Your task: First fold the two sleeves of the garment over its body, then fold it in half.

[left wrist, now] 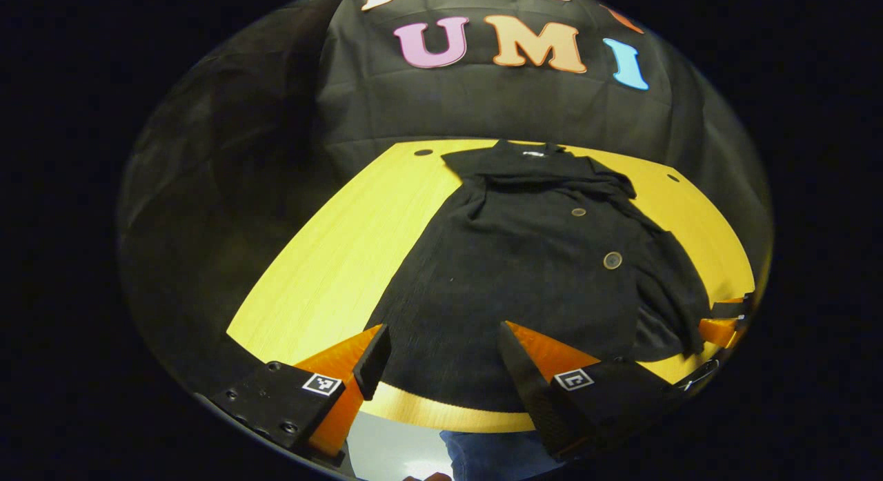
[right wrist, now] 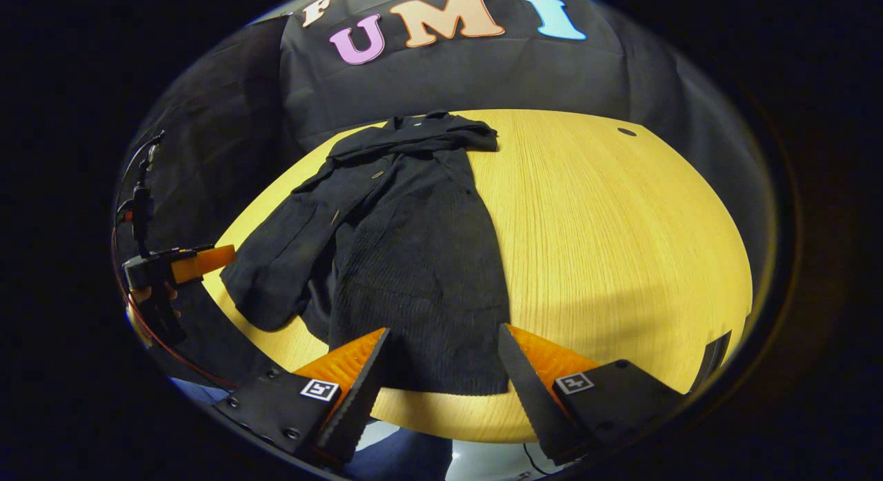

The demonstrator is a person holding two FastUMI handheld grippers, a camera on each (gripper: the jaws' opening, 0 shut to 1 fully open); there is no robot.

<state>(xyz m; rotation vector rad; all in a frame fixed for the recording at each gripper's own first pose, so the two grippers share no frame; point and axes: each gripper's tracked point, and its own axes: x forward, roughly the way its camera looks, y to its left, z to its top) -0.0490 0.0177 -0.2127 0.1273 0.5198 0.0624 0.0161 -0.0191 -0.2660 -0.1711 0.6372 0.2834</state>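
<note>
Black knit button-front garment lies flat on the yellow wooden table, hem nearest me. My left gripper and right gripper both hover wide apart, empty. Sleeves look folded in; next I'd judge: pinch hem corners, fold toward the collar.

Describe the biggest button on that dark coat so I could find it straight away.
Start at the yellow wooden table and the black garment spread across it, collar toward the far wall. In the left gripper view two round buttons sit on its front; the larger button is the nearer one, below the smaller button.
</note>
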